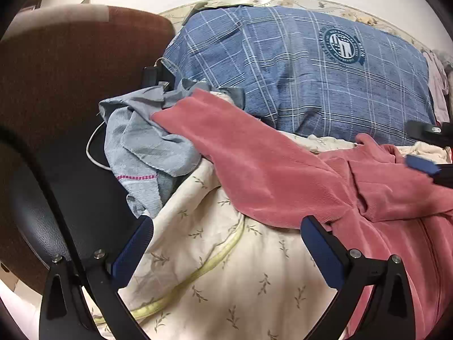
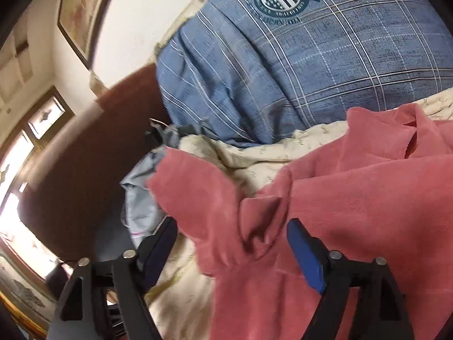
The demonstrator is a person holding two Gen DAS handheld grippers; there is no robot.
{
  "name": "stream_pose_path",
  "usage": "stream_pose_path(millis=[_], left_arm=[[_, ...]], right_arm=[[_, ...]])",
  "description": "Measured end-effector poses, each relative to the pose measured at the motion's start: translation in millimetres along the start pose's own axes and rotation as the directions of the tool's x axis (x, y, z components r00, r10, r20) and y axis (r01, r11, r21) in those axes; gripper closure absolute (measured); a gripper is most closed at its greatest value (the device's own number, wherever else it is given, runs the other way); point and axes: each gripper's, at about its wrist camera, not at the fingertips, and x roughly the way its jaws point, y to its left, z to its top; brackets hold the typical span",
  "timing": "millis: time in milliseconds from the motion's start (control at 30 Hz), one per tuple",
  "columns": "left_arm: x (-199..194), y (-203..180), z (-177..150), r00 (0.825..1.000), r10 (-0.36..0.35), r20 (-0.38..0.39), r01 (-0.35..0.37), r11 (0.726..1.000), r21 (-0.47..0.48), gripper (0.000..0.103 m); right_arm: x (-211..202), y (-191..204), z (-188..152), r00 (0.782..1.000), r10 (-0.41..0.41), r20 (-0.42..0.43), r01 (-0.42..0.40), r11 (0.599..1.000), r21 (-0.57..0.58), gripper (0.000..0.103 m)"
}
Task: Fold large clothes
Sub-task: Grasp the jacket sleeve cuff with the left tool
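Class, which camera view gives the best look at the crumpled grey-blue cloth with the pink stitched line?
The left wrist view: the crumpled grey-blue cloth shows nearly whole, pink stitching included. The right wrist view catches only a blurred edge behind the pink corduroy garment.

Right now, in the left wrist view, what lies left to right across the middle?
Brown chair back → white cable → grey-blue cloth → pink garment → right gripper at the right edge.
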Motion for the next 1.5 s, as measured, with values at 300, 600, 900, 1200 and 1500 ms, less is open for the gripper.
stream_pose_path(millis=[300, 600, 900, 1200, 1500], left_arm=[[24.7, 26.9, 3.4, 0.999, 0.000, -0.038, -0.004, 0.994, -0.113, 0.000], [59.7, 73.6, 42.0, 0.998, -0.037, -0.055, 0.018, 0.953, -0.302, 0.000], [123.1, 74.9, 84.3, 0.984, -0.130, -0.121, 0.068, 0.906, -0.417, 0.019], [148.7, 97.4, 94.6, 0.978, -0.170, -0.120, 0.087, 0.857, -0.508, 0.049], [91.0, 116.3, 105.3, 0.981, -0.185, 0.057, 0.188, 0.845, -0.500, 0.049]], right_arm=[[12.9, -78.1, -8.3, 0.965, -0.247, -0.082, 0.256, 0.960, 0.114, 0.034], [-36.4, -72.9, -18.7, 0.976, -0.214, 0.038, 0.210, 0.974, 0.086, 0.052], [-106.8, -54.9, -32.6, 0.927, -0.271, 0.260, 0.284, 0.959, -0.011, 0.031], [-131.8, -70.7, -33.4, 0.920, -0.257, 0.297, 0.274, 0.962, -0.018, 0.032], [-132.8, -83.2, -35.3, 0.918, -0.254, 0.303, 0.273, 0.962, -0.019, 0.032]])
